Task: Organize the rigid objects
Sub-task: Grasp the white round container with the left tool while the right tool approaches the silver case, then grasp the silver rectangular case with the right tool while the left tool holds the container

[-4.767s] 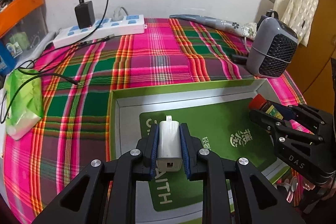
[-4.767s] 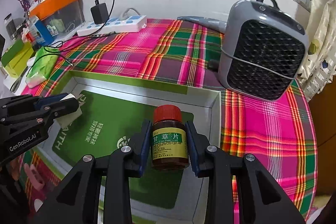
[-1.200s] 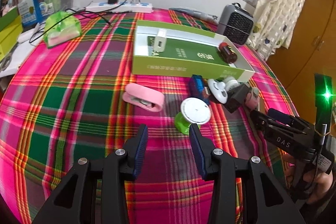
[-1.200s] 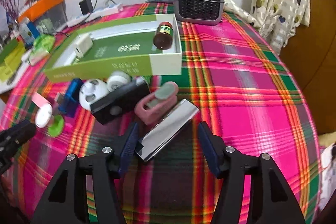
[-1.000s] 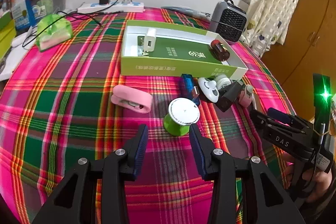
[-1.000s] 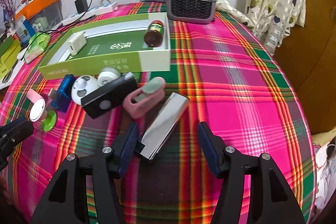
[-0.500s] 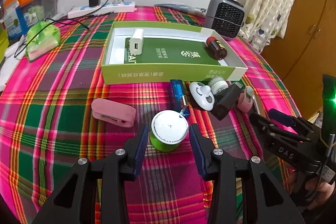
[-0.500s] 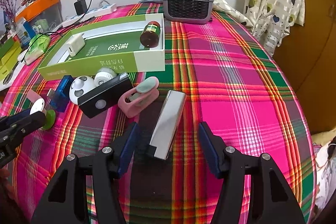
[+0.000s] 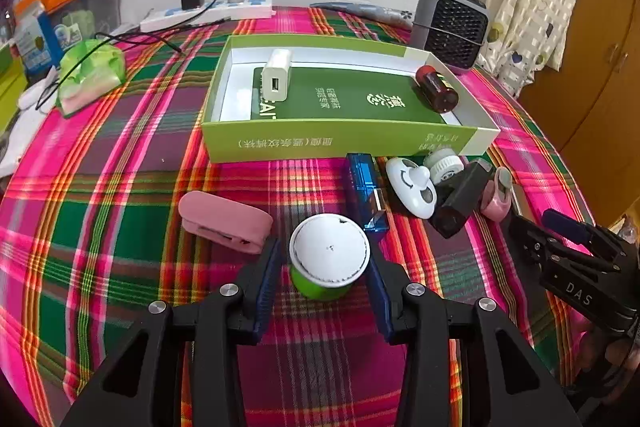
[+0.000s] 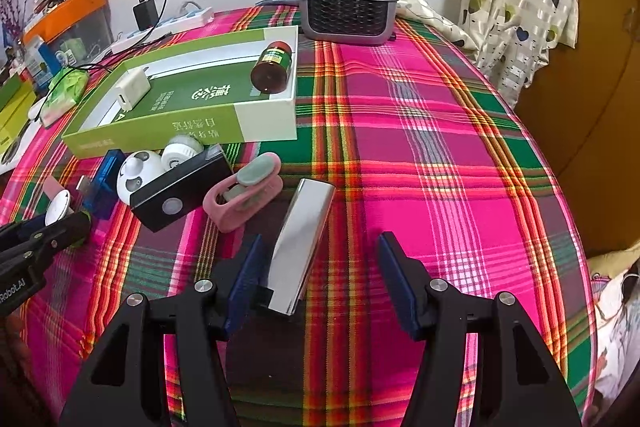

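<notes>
Fig.: both tools staged for the next pick-up. Left tool (image 9: 326, 267) has closed in on the green cup w/ white lid (image 9: 329, 254) over the last sec; the cup now sits between the blue pads, jaws apart, a sliver of gap each side, not yet clamped. Right tool (image 10: 318, 281) likewise advanced on the silver case (image 10: 301, 243); its near end now lies just inside the left pad, jaws wide apart, nothing held.

Green box (image 9: 340, 143) on the plaid tabletop (image 10: 440, 163) already holds the white charger (image 9: 276, 75) (left end) and brown bottle (image 9: 436, 89) (right end), both set down there since ~5 s ago, when each tool carried one.

Still loose in front of the box: pink case (image 9: 224, 221), blue USB stick (image 9: 366, 193), white round gadget (image 9: 412, 183), black block (image 9: 460, 199), pink clip (image 10: 244, 197).

Reading: two items filed, approach phase done; next step is probably closing on cup and case, then carrying them to the box.
</notes>
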A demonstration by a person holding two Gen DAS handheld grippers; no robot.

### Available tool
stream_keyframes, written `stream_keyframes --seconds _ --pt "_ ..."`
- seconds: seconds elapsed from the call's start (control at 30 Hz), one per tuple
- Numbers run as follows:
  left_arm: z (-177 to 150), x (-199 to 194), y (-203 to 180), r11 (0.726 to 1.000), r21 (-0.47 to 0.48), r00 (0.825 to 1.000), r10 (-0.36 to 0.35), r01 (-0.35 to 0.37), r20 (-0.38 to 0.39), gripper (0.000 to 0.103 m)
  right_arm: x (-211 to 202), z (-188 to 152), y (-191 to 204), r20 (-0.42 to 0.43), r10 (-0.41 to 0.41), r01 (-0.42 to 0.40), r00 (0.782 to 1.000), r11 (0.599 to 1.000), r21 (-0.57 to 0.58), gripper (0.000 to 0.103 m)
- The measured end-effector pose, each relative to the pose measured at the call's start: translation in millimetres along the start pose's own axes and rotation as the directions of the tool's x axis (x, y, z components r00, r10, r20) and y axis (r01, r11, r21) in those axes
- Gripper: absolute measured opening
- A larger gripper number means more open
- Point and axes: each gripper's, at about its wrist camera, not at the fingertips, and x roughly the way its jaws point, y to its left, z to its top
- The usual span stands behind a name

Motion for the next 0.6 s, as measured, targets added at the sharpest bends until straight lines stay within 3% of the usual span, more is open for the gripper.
stream_keyframes --seconds 0.6 --pt "5.3 10.8 -17.7 0.991 0.075 0.993 0.113 -0.114 0.013 0.04 1.2 2.1 -3.7 0.004 0.01 -0.01 1.0 1.0 -0.008 0.059"
